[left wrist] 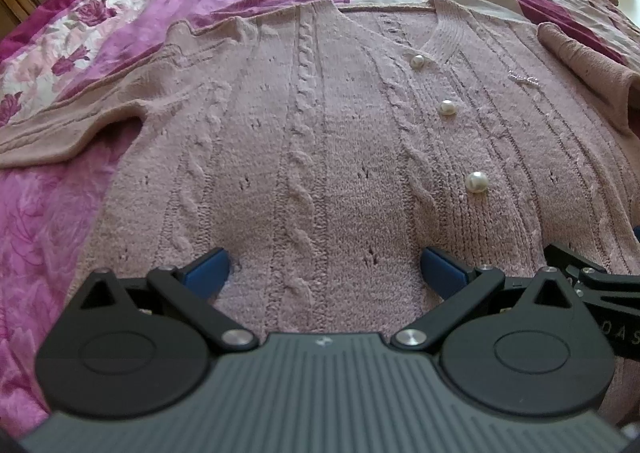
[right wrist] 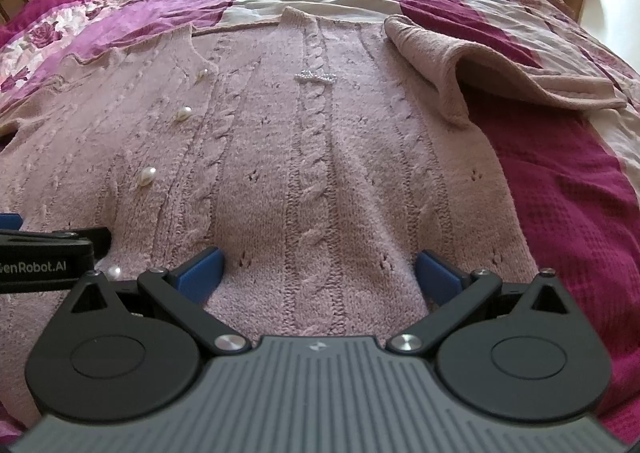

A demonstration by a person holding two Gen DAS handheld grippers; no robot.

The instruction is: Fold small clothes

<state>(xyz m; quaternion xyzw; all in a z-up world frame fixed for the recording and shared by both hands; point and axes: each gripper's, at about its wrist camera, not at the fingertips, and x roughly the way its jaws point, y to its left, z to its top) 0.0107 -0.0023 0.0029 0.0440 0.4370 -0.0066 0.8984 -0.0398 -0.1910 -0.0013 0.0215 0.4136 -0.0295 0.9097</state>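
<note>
- Pink cable-knit cardigan (left wrist: 320, 125) lies flat, front up, on the bed, hem end toward both grippers and neckline away. Spread out like this, it reads as ready for a first fold; no body fold is visible yet.
- Pearl buttons (left wrist: 476, 182) run up the placket and look fastened, which would keep the front panels together when lifted.
- The sleeve on the right side (right wrist: 452, 65) is turned in near the shoulder, its cuff opening facing the cameras; the sleeve on the left side (left wrist: 72, 121) spreads out onto the bedspread (right wrist: 568, 189).
- Left gripper (left wrist: 326, 273): fingers spread wide, gripping nothing, blue pads low over the knit near the hem. Contact cannot be told.
- Right gripper (right wrist: 320, 273): also wide apart and empty, over the hem portion just beside the left one.
- Judgement: side-by-side at the hem suggests a two-point pinch to bring the bottom edge up toward the neckline; loose knit may stretch or sag if gripped unevenly.
</note>
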